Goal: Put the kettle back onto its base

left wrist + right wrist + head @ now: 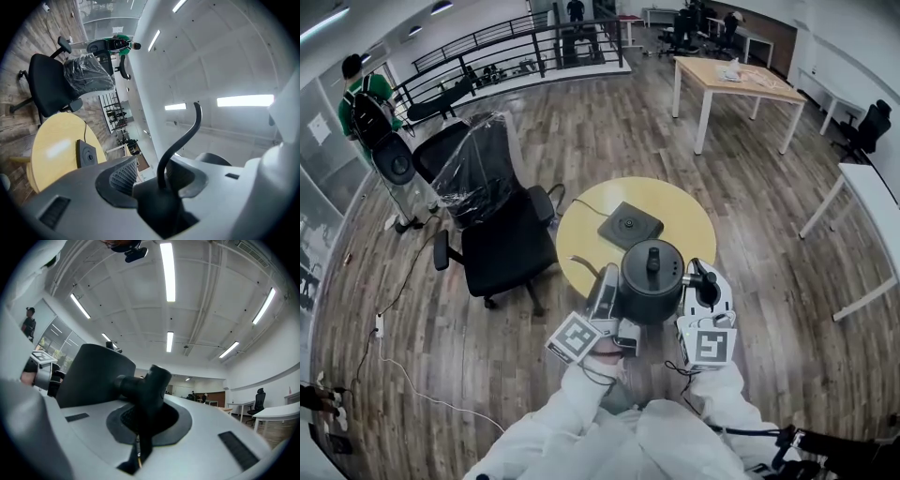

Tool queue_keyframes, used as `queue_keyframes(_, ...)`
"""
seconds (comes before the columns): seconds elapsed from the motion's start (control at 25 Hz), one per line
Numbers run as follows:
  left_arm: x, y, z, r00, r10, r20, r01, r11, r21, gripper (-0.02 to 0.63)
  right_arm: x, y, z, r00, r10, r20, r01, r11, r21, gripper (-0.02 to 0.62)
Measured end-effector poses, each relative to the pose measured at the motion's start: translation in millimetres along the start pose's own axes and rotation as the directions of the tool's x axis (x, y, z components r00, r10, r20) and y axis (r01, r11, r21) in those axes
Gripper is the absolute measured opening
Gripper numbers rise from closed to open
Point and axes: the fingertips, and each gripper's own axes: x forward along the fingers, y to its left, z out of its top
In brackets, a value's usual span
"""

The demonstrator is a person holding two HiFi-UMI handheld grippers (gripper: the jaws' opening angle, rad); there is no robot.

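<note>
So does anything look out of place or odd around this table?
The kettle is off its base, gripped by the left claw and right claw at the yellow table's near edge. The office chair beside it has crinkled clear plastic wrap over its backrest. Nothing looks spilled or broken.

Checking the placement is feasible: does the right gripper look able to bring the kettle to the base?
Probably yes. The right gripper is shut on the handle of the kettle, near the front edge of the yellow table; the base lies just beyond, nothing on it, only bare tabletop between.
</note>
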Motion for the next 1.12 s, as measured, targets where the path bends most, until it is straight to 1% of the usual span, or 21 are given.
queue_keyframes(0.08, 21, 4, 8, 0.999, -0.038, 0.014, 0.038, 0.999, -0.001, 0.181, 20, -2, -5, 1.0, -0.005, 0.003, 0.005, 1.0, 0.01, 0.012)
queue_keyframes(0.24, 61, 17, 29, 0.998, -0.062, 0.008, 0.062, 0.998, 0.006, 0.179, 66, -6, -10, 1.0, -0.016, 0.023, 0.015, 1.0, 0.002, 0.012)
queue_keyframes(0.44, 116, 44, 57, 0.998, -0.066, -0.013, 0.066, 0.998, -0.001, 0.176, 132, -8, -24, 0.999, -0.032, 0.011, 0.032, 0.999, 0.002, 0.013)
queue_keyframes(0.68, 173, 74, 82, 0.996, -0.072, -0.046, 0.071, 0.997, -0.02, 0.176, 194, -11, -42, 0.999, -0.053, -0.008, 0.053, 0.999, -0.004, 0.012)
queue_keyframes(0.84, 204, 92, 90, 0.995, -0.074, -0.065, 0.072, 0.997, -0.024, 0.176, 226, -13, -53, 0.998, -0.06, -0.007, 0.06, 0.998, 0.012, 0.012)
queue_keyframes(0.96, 224, 105, 88, 0.994, -0.071, -0.077, 0.069, 0.997, -0.025, 0.176, 243, -19, -68, 0.998, -0.055, -0.01, 0.055, 0.998, 0.022, 0.012)
queue_keyframes(1.12, 249, 125, 80, 0.995, -0.028, -0.093, 0.027, 1.0, -0.015, 0.176, 261, -34, -89, 0.998, -0.058, -0.022, 0.059, 0.998, 0.02, 0.012)
